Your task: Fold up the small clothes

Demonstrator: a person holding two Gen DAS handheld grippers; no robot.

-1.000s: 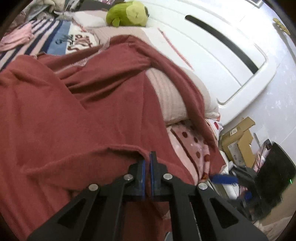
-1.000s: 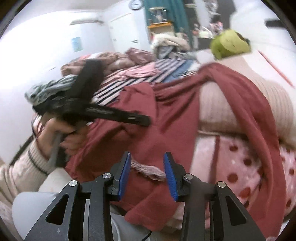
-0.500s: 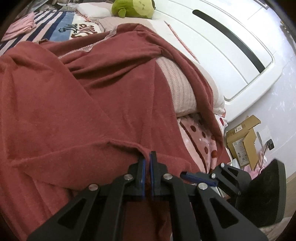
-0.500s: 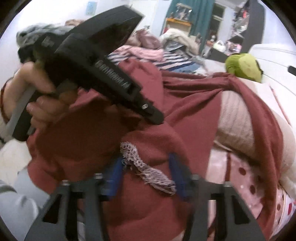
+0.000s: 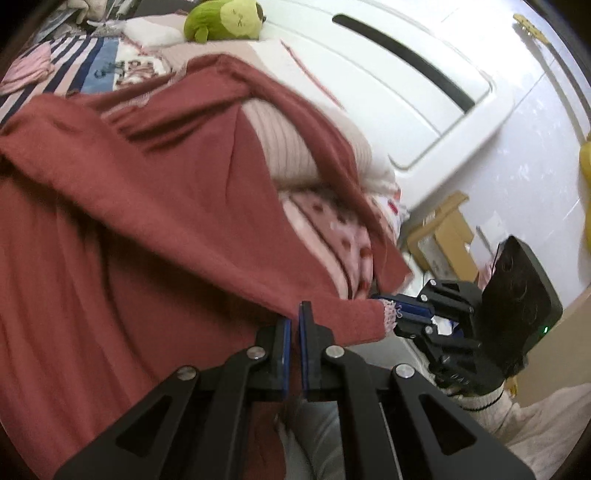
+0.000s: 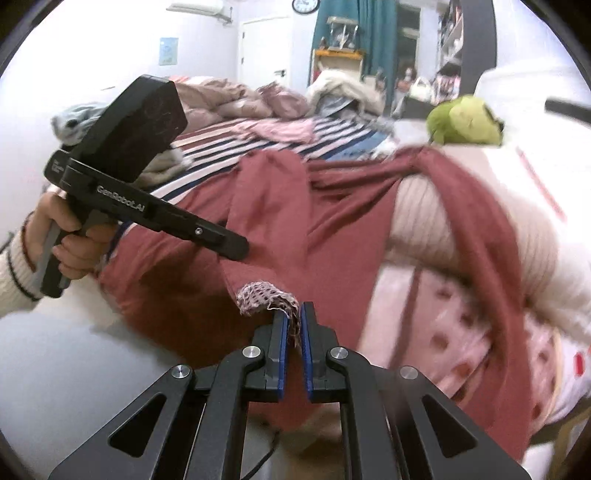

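Observation:
A dark red knit garment (image 5: 147, 229) lies spread over the bed and drapes across a pink ribbed pillow (image 5: 284, 147). My left gripper (image 5: 294, 321) is shut on its near hem. My right gripper (image 6: 293, 317) is shut on a pink lace-trimmed corner (image 6: 266, 295) of the same garment (image 6: 295, 206). In the left wrist view the right gripper (image 5: 402, 314) holds that corner just right of my left fingers. In the right wrist view the left gripper (image 6: 236, 251) reaches in from the left over the cloth.
A green plush toy (image 5: 225, 20) sits at the head of the bed by the white headboard (image 5: 406, 66). A striped sheet (image 6: 288, 144) and piled clothes (image 6: 240, 99) lie further back. A cardboard box (image 5: 443, 236) stands on the floor beside the bed.
My right gripper has closed on the lace-trimmed corner, which it was open around before. The left gripper keeps its hold on the hem, and the garment's edge is now pulled taut between both.

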